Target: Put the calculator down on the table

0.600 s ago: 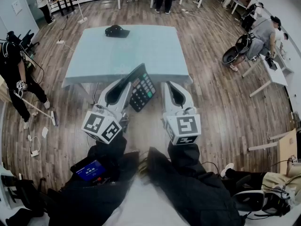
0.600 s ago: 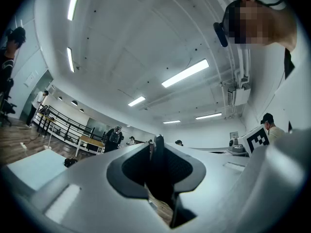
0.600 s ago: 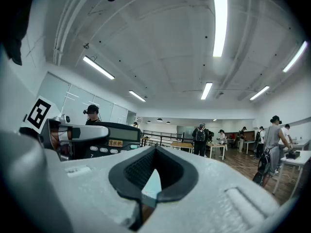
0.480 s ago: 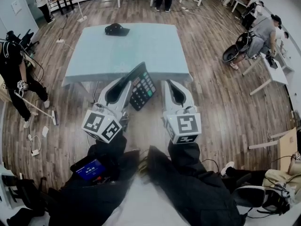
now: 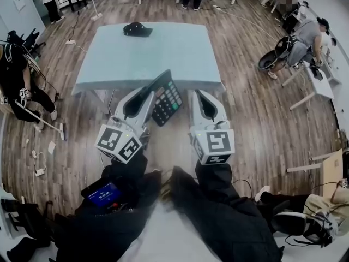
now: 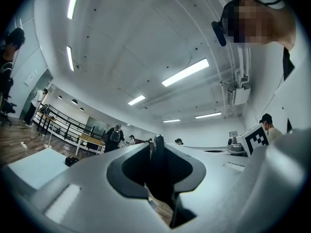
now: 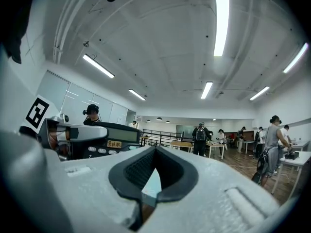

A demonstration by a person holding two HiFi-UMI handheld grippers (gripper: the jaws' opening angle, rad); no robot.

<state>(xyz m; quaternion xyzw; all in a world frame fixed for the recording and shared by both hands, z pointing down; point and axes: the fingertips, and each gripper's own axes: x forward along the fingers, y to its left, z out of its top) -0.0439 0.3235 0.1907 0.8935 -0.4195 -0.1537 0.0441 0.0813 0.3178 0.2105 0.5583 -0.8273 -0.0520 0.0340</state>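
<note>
Pale table (image 5: 147, 53) (black cap (image 5: 136, 30)), wooden floor (image 5: 245, 108)

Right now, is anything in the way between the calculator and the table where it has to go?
No, nothing that I can see. The left gripper holds the calculator by the near edge of the table, and the top there is bare. Only a black cap lies on it, far off at the back edge.
</note>
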